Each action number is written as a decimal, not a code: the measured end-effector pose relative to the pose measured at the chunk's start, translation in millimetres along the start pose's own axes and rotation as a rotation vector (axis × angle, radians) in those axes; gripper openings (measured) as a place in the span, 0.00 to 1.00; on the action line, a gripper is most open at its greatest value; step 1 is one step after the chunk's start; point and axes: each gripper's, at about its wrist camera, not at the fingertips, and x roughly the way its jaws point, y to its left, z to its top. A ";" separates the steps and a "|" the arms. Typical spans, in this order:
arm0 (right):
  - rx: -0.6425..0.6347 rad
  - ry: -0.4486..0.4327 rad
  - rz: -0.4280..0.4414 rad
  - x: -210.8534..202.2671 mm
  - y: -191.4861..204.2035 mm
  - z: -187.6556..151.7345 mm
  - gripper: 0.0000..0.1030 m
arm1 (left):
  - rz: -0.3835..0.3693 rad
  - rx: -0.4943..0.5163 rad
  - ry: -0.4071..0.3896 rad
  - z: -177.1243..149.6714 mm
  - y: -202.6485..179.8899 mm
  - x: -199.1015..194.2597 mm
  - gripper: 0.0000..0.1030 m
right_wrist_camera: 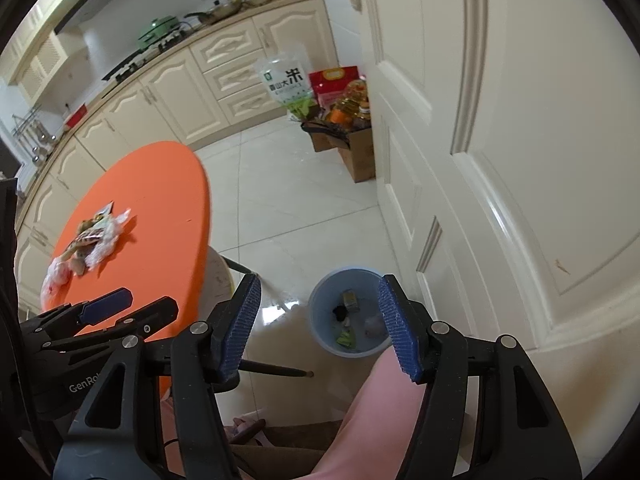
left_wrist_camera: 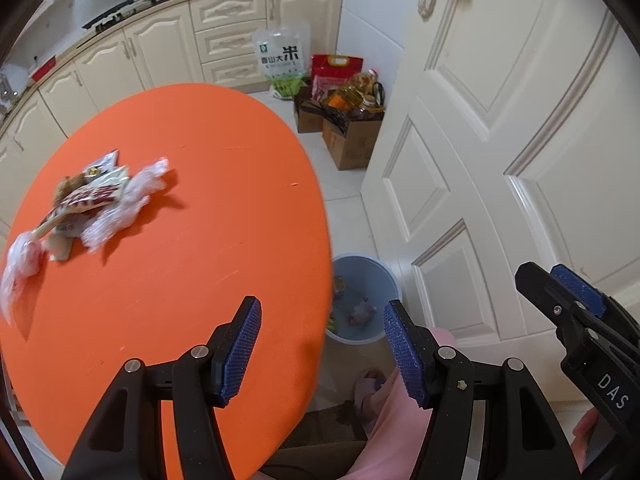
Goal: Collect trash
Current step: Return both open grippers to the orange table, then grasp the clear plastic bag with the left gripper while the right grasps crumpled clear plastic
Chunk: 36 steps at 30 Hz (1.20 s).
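Between the fingers of the left gripper [left_wrist_camera: 322,350] nothing is held — they stand apart over the edge of the orange table [left_wrist_camera: 180,280], with the trash pile [left_wrist_camera: 86,204] far ahead on their left. From the right wrist, the right gripper [right_wrist_camera: 320,328] is also parted and empty, and the blue bin [right_wrist_camera: 320,300] lies just beyond its fingers — probably placed so for dropping.

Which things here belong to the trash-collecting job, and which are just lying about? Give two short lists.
Belong to the job:
wrapper pile on the orange table
blue bin on the floor, some trash already inside
left gripper and right gripper, both open and empty

Just lying about:
rice bag
cardboard boxes of groceries
green pot
white door
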 end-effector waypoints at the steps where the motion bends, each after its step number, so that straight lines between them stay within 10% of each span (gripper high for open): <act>1: -0.007 -0.003 0.002 -2.3 4.4 -1.3 0.60 | 0.002 -0.005 -0.005 -5.3 5.0 -5.7 0.59; 12: -0.088 -0.039 0.039 -25.0 67.6 -16.0 0.85 | 0.028 -0.146 -0.080 -64.0 75.2 -67.6 0.68; 36: -0.396 0.083 0.164 40.1 264.0 -20.4 0.95 | 0.210 -0.529 -0.095 -151.3 256.0 -129.7 0.73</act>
